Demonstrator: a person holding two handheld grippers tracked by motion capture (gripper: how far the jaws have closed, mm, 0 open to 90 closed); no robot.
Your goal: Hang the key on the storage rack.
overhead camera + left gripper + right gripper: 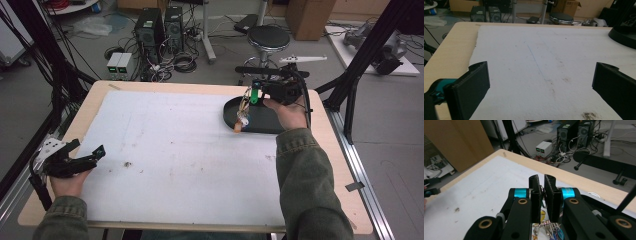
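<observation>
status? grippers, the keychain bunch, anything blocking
Right gripper shut on keychain bunch, lifted above black tray. Left gripper open, empty, over white mat. Nothing blocking.

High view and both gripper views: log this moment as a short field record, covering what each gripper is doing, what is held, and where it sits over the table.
right gripper: shut on a bunch of keys
bunch of keys: hangs from the jaws over the left edge of the black tray; its lowest piece is orange
black tray: oval, at the far right of the white mat
left gripper: open, nothing between the jaws, low at the near left
white mat: covers most of the table, lightly stained
</observation>
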